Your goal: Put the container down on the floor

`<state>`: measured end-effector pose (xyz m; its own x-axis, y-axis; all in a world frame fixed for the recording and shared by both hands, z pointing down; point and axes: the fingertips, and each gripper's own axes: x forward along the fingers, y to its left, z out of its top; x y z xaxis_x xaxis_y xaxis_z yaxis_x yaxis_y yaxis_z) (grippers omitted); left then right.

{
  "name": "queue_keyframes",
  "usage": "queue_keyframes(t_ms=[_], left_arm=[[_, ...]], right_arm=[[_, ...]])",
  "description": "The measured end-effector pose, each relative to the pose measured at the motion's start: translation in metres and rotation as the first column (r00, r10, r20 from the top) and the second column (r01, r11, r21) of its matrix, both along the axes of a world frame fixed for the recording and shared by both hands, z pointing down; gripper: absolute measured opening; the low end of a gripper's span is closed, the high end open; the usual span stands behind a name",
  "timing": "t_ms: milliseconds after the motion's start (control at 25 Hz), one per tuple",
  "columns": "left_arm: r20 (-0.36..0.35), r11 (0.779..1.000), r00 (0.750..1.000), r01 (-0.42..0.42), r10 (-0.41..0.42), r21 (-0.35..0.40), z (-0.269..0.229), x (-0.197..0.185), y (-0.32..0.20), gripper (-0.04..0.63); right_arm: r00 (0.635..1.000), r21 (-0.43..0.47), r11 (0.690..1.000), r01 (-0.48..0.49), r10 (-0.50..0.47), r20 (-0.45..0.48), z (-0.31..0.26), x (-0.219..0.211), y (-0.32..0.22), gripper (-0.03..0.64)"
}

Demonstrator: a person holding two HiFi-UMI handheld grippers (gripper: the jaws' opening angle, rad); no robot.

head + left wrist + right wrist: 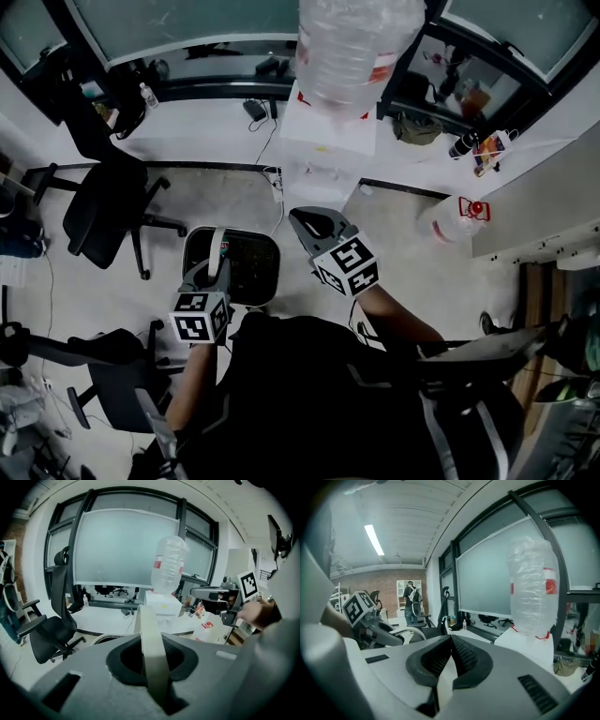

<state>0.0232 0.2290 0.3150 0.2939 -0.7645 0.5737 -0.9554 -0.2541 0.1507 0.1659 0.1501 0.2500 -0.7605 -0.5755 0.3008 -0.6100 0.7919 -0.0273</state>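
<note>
Left tongs [152, 656] on pale handle [149, 630], dark container [253, 267]

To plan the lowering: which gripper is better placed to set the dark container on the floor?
Left. The left gripper is shut on the pale curved handle of the dark plastic container; the right gripper is shut and empty.
</note>
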Motion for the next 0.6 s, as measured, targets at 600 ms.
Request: queue_keyframes(t_ms=[600], left_arm=[[-0.023, 0.997, 0.998, -0.061, 0.06, -0.048, 0.028, -0.089, -0.083, 0.054]], right_arm=[[0.994, -0.066, 0.994, -0.087, 0.082, -0.072, 0.032, -0.088, -0.09, 0.006]])
